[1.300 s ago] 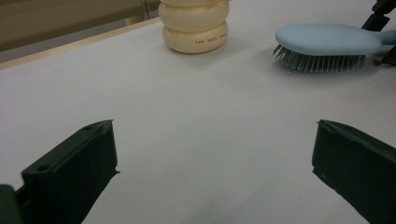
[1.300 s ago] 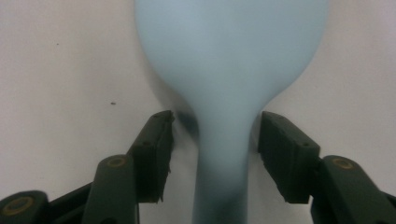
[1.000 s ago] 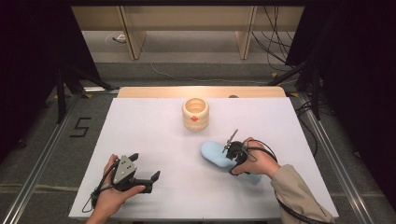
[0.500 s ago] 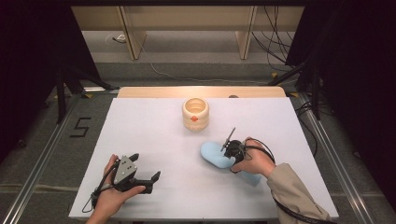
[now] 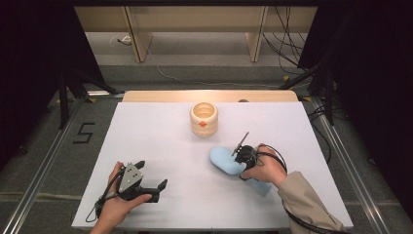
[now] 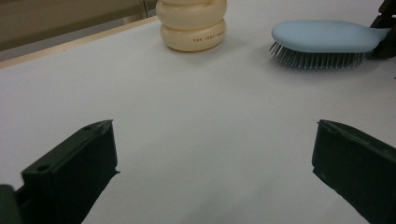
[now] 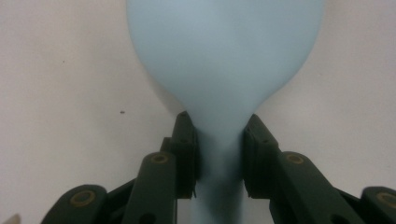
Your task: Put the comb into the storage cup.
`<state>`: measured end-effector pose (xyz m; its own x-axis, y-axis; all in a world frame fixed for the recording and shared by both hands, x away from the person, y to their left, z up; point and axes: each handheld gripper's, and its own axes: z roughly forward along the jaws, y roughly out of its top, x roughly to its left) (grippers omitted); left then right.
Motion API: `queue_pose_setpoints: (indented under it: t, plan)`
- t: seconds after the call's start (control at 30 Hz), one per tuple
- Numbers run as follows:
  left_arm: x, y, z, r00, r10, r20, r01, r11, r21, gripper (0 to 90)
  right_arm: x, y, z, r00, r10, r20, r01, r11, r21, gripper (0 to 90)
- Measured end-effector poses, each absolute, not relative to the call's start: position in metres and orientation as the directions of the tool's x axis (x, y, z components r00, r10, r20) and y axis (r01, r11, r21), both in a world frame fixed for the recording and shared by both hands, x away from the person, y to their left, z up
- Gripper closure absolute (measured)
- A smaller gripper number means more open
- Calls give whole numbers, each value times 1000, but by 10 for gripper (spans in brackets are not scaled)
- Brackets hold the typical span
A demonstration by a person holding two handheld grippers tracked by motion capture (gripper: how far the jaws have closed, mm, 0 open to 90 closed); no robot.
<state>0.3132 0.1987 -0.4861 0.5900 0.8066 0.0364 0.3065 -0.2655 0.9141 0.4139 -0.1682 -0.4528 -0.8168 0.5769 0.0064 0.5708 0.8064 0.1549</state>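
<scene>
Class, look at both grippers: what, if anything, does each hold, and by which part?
The right gripper grips the light blue hairbrush by the neck of its handle, just below the head. The left gripper is open, holding nothing.

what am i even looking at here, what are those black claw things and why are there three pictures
A person sits at a white table holding a hand-operated two-jaw gripper in each hand; there is no robot arm. The wide picture comes from a fixed camera above, looking down on the table. The other two come from small cameras riding on each gripper, looking out along its black jaws.

On the table stand a cream ring-shaped jar and a light blue hairbrush, lying bristles down.

The right gripper has its jaws closed on the brush where the handle narrows below the head. The left gripper rests near the table's front edge with its jaws wide apart and nothing between them; its camera looks across the table to the jar and the brush.
</scene>
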Motion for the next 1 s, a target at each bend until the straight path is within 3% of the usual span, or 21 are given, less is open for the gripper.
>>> queue_pose_setpoints:
  t: [1.0]
  plan:
    - [313, 199, -486, 588, 808, 35, 304, -261, 916, 0, 410, -174, -438, -777, 629, 29, 618, 753, 228, 704]
